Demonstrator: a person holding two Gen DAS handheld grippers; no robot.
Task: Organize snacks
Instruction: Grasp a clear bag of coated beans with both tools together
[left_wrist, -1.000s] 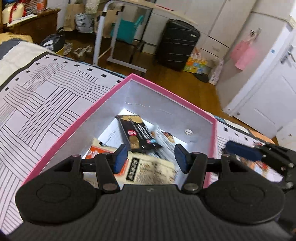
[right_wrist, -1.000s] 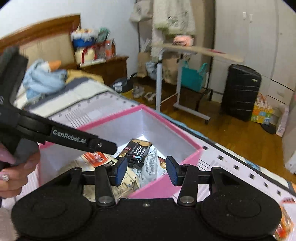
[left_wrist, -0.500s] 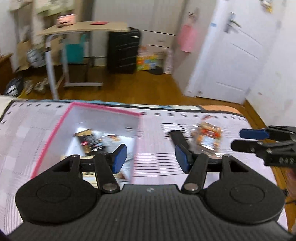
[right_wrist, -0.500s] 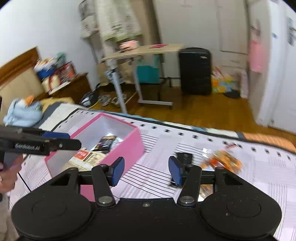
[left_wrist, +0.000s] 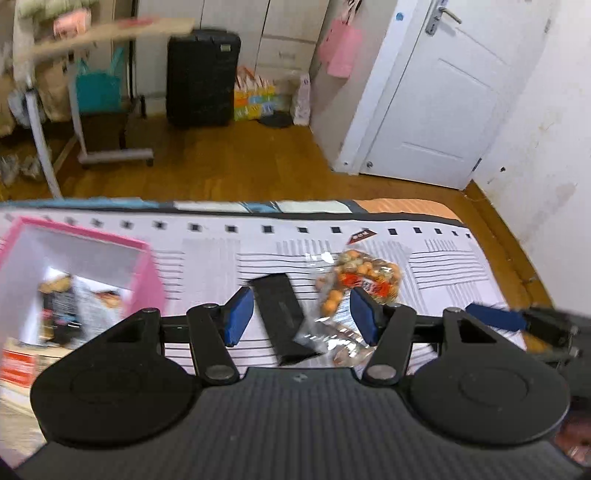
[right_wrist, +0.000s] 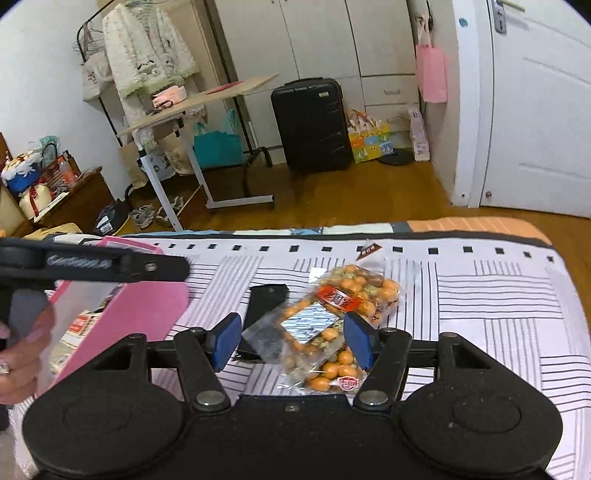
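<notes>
The right tongs hang over the bed's striped white cover, jaws just opening, holding nothing; the clear crinkly bags of orange round snacks lie beneath and just ahead of their blue pads. The left tongs, half open and empty, hover above the flat black packet beside those bags. The pink cardboard box sits to their left.
</notes>
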